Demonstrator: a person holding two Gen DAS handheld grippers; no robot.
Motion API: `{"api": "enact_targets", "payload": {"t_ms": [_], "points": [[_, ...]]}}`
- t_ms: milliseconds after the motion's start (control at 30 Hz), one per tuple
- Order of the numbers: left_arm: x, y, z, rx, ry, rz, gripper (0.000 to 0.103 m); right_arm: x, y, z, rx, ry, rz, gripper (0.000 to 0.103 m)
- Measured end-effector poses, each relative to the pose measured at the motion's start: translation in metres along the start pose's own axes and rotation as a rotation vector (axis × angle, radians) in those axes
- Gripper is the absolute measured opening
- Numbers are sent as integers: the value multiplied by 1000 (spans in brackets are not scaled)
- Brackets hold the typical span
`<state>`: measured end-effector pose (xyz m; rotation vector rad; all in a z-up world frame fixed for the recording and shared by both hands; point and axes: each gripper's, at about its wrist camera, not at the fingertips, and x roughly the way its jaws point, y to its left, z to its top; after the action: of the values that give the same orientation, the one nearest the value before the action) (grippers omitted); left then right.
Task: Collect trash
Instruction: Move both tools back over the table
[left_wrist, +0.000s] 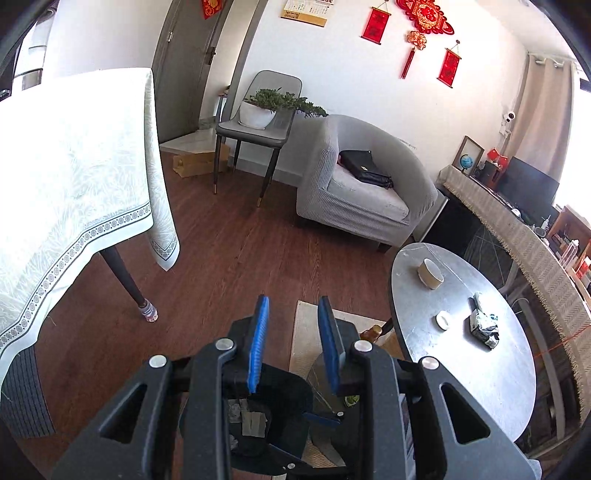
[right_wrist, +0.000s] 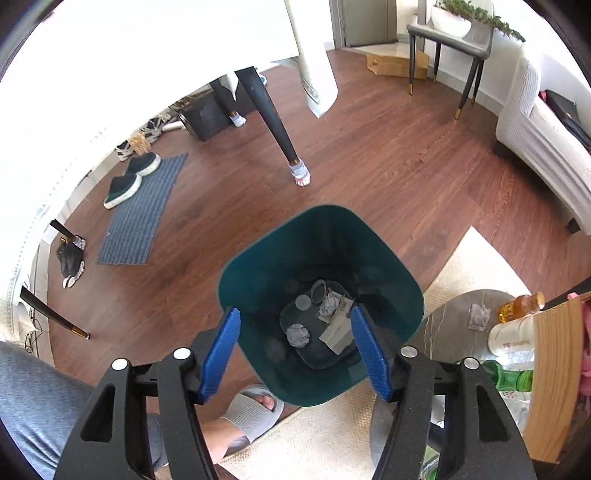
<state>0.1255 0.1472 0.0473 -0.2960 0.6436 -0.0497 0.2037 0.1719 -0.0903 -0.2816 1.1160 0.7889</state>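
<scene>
From the left wrist we are looking out over the room, tilted gently down, with the round table at four o'clock and the armchair far off at one. From the right wrist we are peering steeply down into the bin, close below. Both views are sharing the bin, armchair and draped table's leg.

A home living room: grey upholstered armchair at frame centre, red paper wall decorations upper right, dark wood-plank floor.
</scene>
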Motion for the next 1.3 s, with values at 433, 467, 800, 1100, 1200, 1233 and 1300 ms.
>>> {"api": "enact_targets", "payload": {"t_ms": [433, 467, 800, 1100, 1200, 1233, 1300], "points": [[9, -36, -1, 2, -23, -13, 31, -90, -21, -3, 3, -182, -71, 48], [10, -41, -1, 17, -23, -11, 31, -97, -25, -4, 8, -193, -80, 48], [41, -90, -4, 126, 23, -37, 33, -164, -87, -22, 111, -301, -158, 48], [81, -140, -14, 218, 79, -74, 37, -206, -152, -55, 207, -363, -252, 48], [96, -156, -19, 237, 108, -94, 41, -217, -172, -66, 239, -381, -273, 48], [100, -160, -20, 245, 115, -99, 43, -222, -177, -70, 246, -388, -278, 48], [108, -170, -25, 269, 134, -100, 45, -230, -188, -77, 264, -403, -283, 48]]}}
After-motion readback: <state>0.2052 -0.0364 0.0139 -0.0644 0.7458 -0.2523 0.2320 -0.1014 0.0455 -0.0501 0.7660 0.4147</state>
